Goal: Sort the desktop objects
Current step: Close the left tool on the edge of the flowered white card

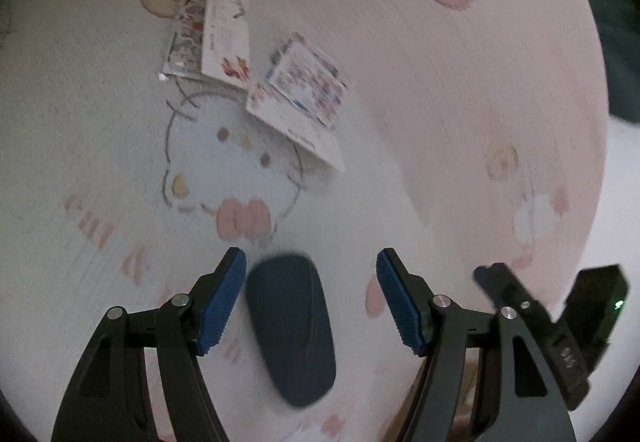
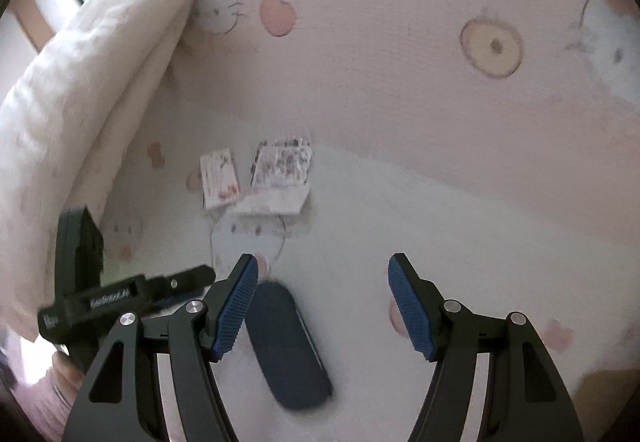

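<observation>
Here's the bed (image 1: 460, 114), covered in a pink and white cartoon-cat sheet, filling both views, and everything is a touch blurred. In the right wrist view a white folded quilt (image 2: 100, 90) is bunched along the bed's far left edge, with a strip of window beyond it.

Now the tools. The left hand-held gripper (image 1: 310, 296) angles down over the sheet, blue pads spread wide, gripping nothing. The right hand-held gripper (image 2: 322, 302) does the same, jaws well apart and empty. Each one shows at the side of the other's view, so they sit close together.

Right under them lies a dark blue oblong case (image 1: 290, 326), flat on the sheet near the printed cat face. In the left wrist view it lies between the open pads, nearer the left pad, with no contact I can confirm. In the right wrist view it sits just beside the left pad, slanting toward the near edge of the bed.

Further out, toward the middle of the bed, are the cards: a white card (image 1: 226, 32) overlapping a clear-sleeved picture card (image 1: 182, 42), and just beside them a colourful sheet (image 1: 308, 80) lying on a larger white card (image 1: 304, 134).
</observation>
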### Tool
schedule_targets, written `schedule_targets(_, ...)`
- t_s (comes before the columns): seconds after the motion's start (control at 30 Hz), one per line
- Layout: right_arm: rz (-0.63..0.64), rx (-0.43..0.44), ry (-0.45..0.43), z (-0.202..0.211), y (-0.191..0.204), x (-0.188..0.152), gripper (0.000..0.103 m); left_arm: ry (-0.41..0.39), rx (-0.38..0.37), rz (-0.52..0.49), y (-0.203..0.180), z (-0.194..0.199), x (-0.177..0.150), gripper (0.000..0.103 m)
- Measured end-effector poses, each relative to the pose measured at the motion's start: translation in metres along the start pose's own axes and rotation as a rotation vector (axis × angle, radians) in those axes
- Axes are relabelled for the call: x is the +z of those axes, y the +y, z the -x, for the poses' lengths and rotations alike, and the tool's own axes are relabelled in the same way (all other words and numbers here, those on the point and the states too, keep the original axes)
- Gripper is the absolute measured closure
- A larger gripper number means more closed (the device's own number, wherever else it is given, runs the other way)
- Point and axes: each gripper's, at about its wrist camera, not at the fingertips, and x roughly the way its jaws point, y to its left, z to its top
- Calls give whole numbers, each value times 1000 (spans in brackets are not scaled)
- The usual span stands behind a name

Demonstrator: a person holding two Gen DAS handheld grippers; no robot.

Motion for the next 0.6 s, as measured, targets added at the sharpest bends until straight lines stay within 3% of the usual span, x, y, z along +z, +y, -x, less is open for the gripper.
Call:
schedule_targets(0.3,-129,143,25,-67,-34,19,37,-93,-52,191,22,-38,26,33)
schedule_targets(0.4,-120,188,37,-86,-28,25,38,-140,-78,228,26,-43,33,42)
schedule_targets(0.47,-94,222,43,-101,-22,29,40,-135,-80,215,24,-50,40,59)
schedule_targets(0.6,-119,270,75,-132,-18,32,40,-152,-56,210,22,-57,48,61)
